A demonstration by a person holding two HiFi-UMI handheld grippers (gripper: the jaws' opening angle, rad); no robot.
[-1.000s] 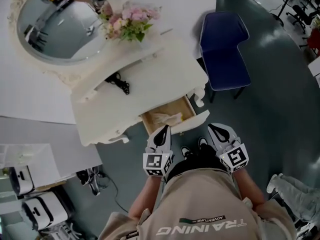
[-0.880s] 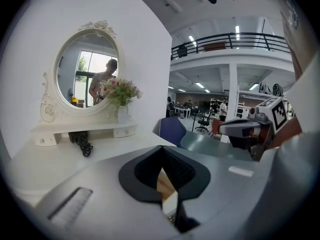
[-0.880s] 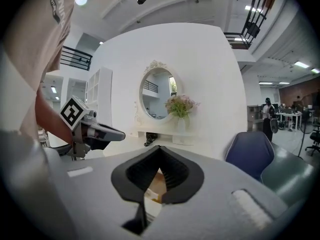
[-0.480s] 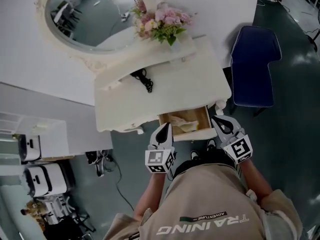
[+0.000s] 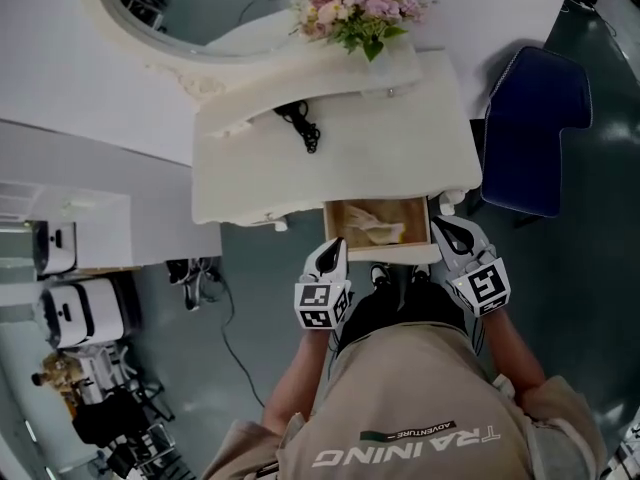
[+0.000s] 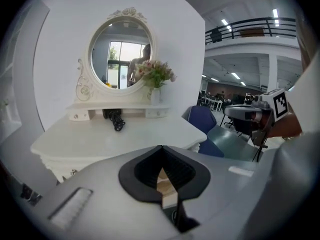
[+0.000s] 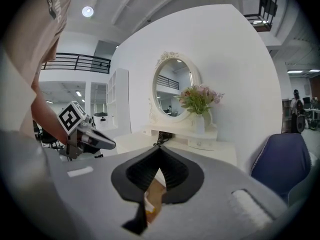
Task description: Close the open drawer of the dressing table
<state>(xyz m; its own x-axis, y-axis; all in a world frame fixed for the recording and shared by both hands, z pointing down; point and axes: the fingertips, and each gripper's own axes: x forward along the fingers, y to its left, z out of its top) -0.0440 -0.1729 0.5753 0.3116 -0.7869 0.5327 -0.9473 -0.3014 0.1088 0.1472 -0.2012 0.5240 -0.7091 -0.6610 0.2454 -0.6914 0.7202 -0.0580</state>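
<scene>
Drawer (image 5: 414,214) is open, pulled out from under the right half of the table (image 5: 330,173), straight ahead of us. It has a wood interior with a pale crumpled thing (image 5: 372,226) in it. We can't tell whether that's cloth or paper.

Left gripper (image 5: 333,252): jaws together at the tips, nothing between them. Its own view shows only a sliver of tan wood through the slot below the tips. In the head view the tips sit at the drawer's front left corner. We can't tell whether they touch it or stop just short.

Right gripper (image 5: 440,226): jaws also closed tip to tip and empty, with the same tan sliver behind the slot. Its tips are at the drawer's front right corner, and we can't make out contact there either.

The drawer's front panel is mostly hidden under the two grippers and our torso. The gripper bodies fill the lower half of both gripper views, so the drawer barely shows there.

Mirror (image 5: 200,8) is cut off by the top edge of the head view, but it is whole in the left gripper view. Flowers (image 5: 360,3) stand on the back shelf, right of the mirror. A black cord (image 5: 300,123) lies on the tabletop near the shelf, and we can't tell what it belongs to. A blue chair (image 5: 535,128) stands right of the table, apart from it. White machines (image 5: 75,308) at the head view's left edge are too small to identify.
</scene>
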